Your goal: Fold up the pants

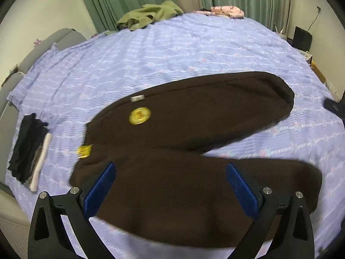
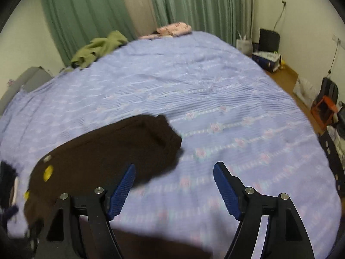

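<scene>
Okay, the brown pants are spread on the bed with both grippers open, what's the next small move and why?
Probably bring the right hand-held gripper leftward onto the far cuff of the dark brown fleece pants: its open jaws hover over bare lavender patterned bedspread, and the two legs still lie splayed apart.

Dim, flat indoor light, soft shadows. Motion blur smears both my views, worst near. Strong fisheye bending; black vignette in the corners.

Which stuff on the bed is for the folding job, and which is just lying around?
For the job:
brown pants
left gripper, open
right gripper, open

Just lying about:
green garment
pink cloth
pile of dark and white clothes
purple bedspread
</scene>
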Motion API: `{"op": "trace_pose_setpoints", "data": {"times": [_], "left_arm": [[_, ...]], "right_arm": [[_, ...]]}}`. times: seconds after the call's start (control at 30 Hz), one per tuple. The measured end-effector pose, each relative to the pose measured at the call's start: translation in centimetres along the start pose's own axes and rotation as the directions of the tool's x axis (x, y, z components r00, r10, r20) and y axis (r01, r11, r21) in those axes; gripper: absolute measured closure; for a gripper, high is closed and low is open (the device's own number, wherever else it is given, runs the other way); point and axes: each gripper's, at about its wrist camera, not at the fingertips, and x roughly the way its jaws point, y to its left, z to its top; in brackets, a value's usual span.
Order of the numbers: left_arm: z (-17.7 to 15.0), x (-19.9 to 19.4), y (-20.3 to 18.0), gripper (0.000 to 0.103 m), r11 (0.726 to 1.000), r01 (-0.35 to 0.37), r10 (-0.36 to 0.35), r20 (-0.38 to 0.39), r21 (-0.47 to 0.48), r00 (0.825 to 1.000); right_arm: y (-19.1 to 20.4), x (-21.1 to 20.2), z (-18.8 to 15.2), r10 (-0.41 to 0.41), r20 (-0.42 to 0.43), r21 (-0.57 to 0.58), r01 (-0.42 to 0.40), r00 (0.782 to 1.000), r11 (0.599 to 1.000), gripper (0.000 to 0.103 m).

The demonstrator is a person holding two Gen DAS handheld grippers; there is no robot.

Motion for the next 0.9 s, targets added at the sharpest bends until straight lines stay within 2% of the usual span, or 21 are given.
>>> {"op": "trace_pose_setpoints", "data": {"times": [0.13,0.27,0.4,0.53,0.67,0.8,0.9], "left_arm": [[-2.9,-2.4,5.1,0.000,0.999,-0.034,0.034,0.008,-0.013,0.999],[-5.4,-3.7,9.7,0.000,0.998,-0.046,0.046,-0.006,-0.039,0.999],[-8.0,-3.0,13.3,0.000,0.998,-0.032,0.028,-0.056,-0.060,0.998],[-10.1,-0.3,15.7,0.000,0.996,-0.003,-0.008,-0.117,-0.093,0.993],[-10.1,2.8,17.3,0.000,0.987,0.049,-0.069,-0.129,-0.151,0.989],[-9.3,5.0,18.4,0.000,0.970,0.084,-0.112,-0.112,-0.228,0.987],[-9.6,7.5,18.6,0.000,0.955,0.115,-0.159,-0.145,-0.274,0.977]], "right_arm": [[0.9,-4.8,-4.6,0.013,-0.042,0.029,-0.012,0.999,1.000,0.028],[2.4,-7.4,-9.7,0.015,-0.108,0.124,-0.001,0.994,0.992,0.028],[4.1,-7.8,-14.0,0.016,-0.172,0.211,0.021,0.985,0.977,0.028],[5.3,-6.5,-17.5,0.007,-0.221,0.276,0.056,0.975,0.960,0.028],[6.1,-5.3,-19.0,-0.032,-0.217,0.342,0.107,0.976,0.934,0.028],[7.2,-5.0,-18.8,-0.114,-0.148,0.325,0.158,0.982,0.932,0.028],[7.7,-3.7,-18.9,-0.138,-0.137,0.320,0.176,0.981,0.931,0.028]]}}
